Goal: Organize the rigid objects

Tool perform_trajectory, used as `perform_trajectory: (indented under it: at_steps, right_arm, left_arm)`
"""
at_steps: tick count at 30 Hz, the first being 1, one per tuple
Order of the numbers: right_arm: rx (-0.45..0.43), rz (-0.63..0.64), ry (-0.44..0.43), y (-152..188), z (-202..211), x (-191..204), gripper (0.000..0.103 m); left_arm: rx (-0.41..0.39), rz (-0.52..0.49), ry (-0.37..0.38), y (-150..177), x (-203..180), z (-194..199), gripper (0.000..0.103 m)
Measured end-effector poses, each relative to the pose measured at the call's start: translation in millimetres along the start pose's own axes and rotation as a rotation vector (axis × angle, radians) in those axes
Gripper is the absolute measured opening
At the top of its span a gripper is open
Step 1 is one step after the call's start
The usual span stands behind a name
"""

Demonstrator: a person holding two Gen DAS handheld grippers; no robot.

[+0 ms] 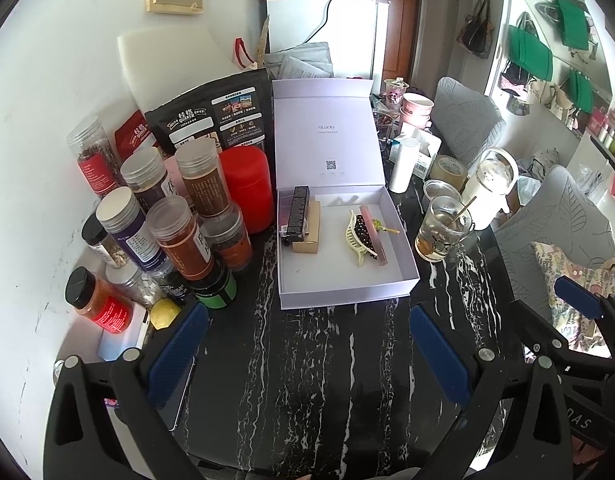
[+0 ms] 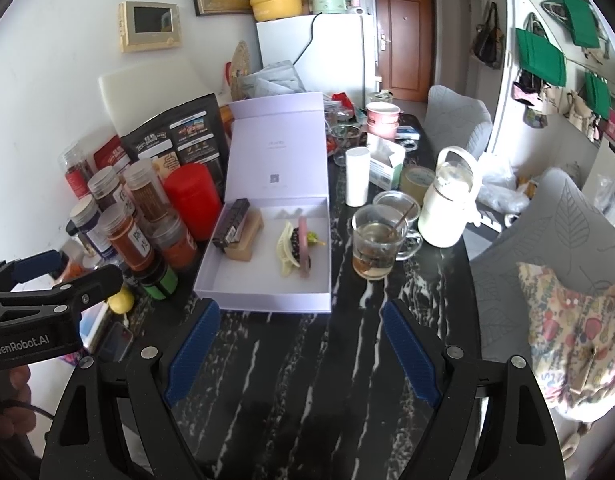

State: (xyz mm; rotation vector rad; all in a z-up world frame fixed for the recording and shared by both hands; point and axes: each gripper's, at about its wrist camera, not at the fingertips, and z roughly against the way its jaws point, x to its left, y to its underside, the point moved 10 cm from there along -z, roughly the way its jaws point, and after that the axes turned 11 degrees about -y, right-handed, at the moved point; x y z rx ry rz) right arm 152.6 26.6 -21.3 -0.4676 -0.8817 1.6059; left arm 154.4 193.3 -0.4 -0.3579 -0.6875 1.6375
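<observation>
A pale lilac gift box (image 1: 347,288) (image 2: 263,300) lies open on the black marble table, its lid standing up behind. Inside at the left a black case (image 1: 297,212) (image 2: 231,226) rests on a tan block (image 1: 307,232) (image 2: 247,240). Inside at the right lie a cream hair claw (image 1: 357,240) (image 2: 285,256), a black dotted clip and a pink bar clip (image 1: 373,236) (image 2: 304,248). My left gripper (image 1: 307,348) hangs open over bare table in front of the box. My right gripper (image 2: 299,348) is open too, nothing between its fingers.
Spice jars (image 1: 175,236) and a red canister (image 1: 245,188) crowd the left. A glass mug with a stirrer (image 1: 441,228) (image 2: 377,244), a white jug (image 2: 447,208), a tape roll and cups stand right of the box. A phone (image 1: 179,392) lies by my left finger. Cushioned chairs stand at the right.
</observation>
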Motion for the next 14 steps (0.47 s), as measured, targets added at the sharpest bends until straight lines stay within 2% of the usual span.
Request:
perform_trajectory:
  at_steps: [14]
  right_arm:
    - [0.035, -0.006, 0.008, 1.6, -11.6, -1.6, 0.085]
  left_arm:
    - [0.018, -0.010, 0.008, 0.4, 0.4, -12.2, 0.103]
